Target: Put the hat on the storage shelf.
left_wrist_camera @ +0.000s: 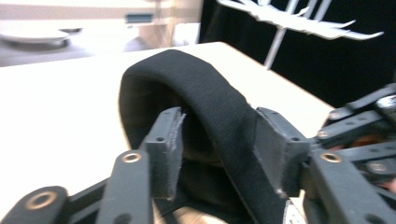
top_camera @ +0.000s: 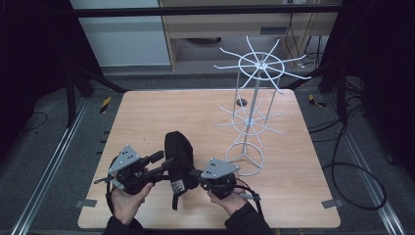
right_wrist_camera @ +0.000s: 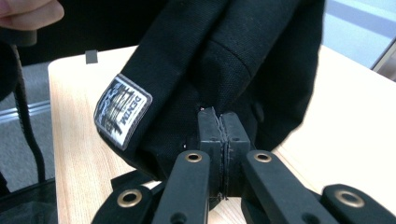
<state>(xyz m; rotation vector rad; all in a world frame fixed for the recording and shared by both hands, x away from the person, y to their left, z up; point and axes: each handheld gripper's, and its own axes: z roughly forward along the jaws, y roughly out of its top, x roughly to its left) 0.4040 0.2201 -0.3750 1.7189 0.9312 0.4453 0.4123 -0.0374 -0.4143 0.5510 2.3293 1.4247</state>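
Note:
A black denim cap (top_camera: 178,149) is held up over the near middle of the wooden table (top_camera: 147,112), between both grippers. My left gripper (top_camera: 164,161) comes at it from the left. In the left gripper view its jaws (left_wrist_camera: 219,140) stand apart, with the cap's thick curved edge (left_wrist_camera: 210,93) running between the pads. My right gripper (top_camera: 195,172) meets the cap from the right. In the right gripper view that gripper (right_wrist_camera: 220,123) is pressed shut on a fold of the black fabric (right_wrist_camera: 243,56), beside a woven label (right_wrist_camera: 122,111).
A white wire display rack (top_camera: 252,98) with two tiers of radiating hooks stands on the table's right half, close to my right gripper. A small dark round spot (top_camera: 241,102) sits near the far edge. Floor rails run along both sides of the table.

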